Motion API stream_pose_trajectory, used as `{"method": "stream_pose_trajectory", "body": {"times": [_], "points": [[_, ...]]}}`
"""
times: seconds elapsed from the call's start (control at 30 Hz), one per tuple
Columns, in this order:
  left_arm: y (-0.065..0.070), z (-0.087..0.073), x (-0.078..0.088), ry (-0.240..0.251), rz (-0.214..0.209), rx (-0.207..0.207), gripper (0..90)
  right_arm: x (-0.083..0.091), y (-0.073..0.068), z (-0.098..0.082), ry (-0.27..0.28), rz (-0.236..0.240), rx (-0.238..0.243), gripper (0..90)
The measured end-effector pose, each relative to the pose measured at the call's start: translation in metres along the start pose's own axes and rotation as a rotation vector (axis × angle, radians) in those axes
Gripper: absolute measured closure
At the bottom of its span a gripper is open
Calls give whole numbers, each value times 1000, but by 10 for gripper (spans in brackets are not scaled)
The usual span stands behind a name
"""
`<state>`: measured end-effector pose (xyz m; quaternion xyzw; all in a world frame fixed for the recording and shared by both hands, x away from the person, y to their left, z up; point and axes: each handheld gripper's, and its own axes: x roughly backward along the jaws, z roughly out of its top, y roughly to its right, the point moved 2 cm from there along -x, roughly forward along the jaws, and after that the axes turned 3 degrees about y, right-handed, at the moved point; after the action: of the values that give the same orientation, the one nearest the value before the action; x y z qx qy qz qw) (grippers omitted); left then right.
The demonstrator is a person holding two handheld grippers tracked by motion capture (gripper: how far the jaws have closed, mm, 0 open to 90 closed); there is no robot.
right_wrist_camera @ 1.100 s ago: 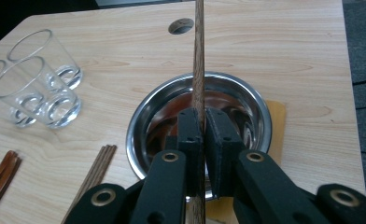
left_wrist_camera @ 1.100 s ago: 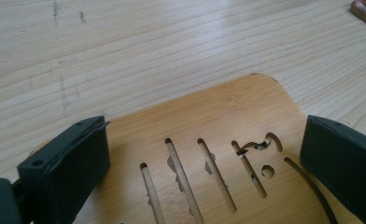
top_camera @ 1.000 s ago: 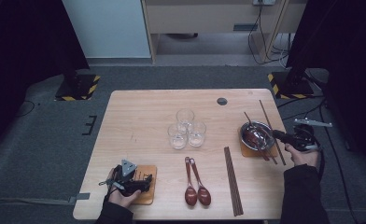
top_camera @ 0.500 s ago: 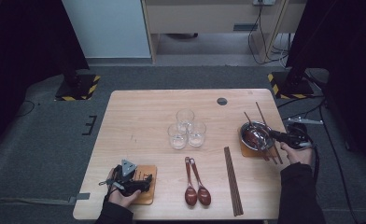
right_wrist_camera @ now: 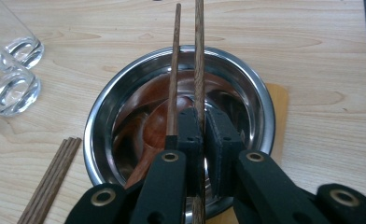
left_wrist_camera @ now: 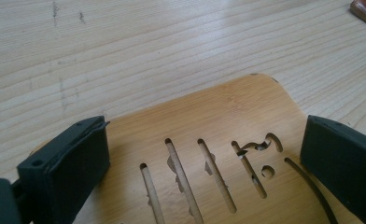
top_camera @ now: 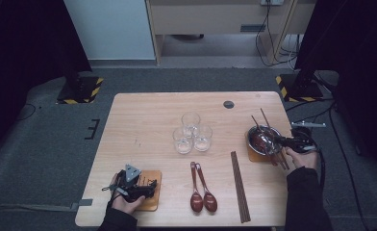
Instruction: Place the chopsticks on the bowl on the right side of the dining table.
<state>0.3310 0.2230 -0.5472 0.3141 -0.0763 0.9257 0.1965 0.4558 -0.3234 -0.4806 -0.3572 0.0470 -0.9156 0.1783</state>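
My left gripper, at the lower left of the high view, rests with its jaws spread wide over a flat light-brown wooden coaster with cut-out slots, pads either side of it and gripping nothing. At the right of that view my right gripper has its jaws pressed together on one long brown wooden chopstick; a second chopstick lies just left of the jaws. Both slant over the round shiny steel bowl, which holds a dark red-brown spoon and sits on another coaster. Farther on, at the upper left of my right gripper view, stand clear glass tumblers.
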Motion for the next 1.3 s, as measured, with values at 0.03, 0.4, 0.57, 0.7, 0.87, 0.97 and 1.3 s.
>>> {"method": "stream_pose_trajectory", "body": {"times": [0.03, 0.4, 0.57, 0.7, 0.87, 0.97, 1.3], "points": [[0, 0, 0, 0, 0, 0, 5, -1, -1, 0, -2, 4, -4, 850], [0, 0, 0, 0, 0, 1, 5, -9, -2, -2, -35, -6, 12, 850], [0, 0, 0, 0, 0, 0, 5, -12, -4, -3, -49, 0, 13, 850], [0, 0, 0, 0, 0, 0, 5, -14, -4, -4, -56, -2, 12, 850], [0, 0, 0, 0, 0, 0, 5, -14, -3, -4, -53, 1, 11, 848], [0, 0, 0, 0, 0, 1, 5, -14, -3, -3, -52, 2, 8, 846], [0, 0, 0, 0, 0, 0, 5, -9, -3, -2, -28, 8, 1, 797]]}}
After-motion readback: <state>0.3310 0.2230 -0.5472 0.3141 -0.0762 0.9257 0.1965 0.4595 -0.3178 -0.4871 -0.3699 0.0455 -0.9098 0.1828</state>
